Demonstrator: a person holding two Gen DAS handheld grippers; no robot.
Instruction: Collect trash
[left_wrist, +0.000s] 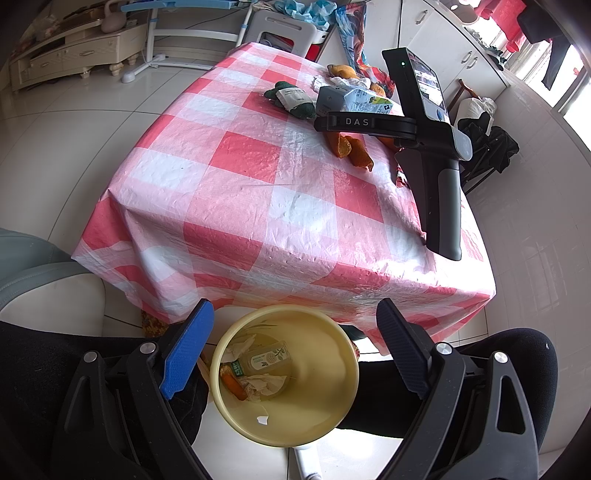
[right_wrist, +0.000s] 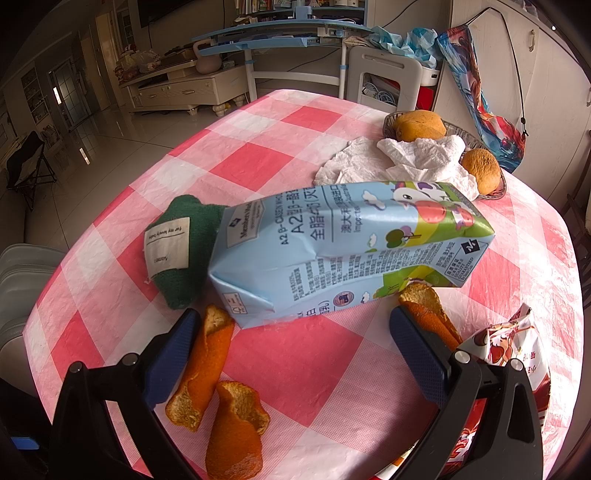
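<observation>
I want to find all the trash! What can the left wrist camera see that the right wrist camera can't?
Only the left wrist view shows the yellow bin on the floor, with a bottle, tissue and peel already inside, and the open left gripper above it. Only the right wrist view shows the basket with fruit and the snack wrapper. Both show the checked table, milk carton, green cloth and orange peels.
</observation>
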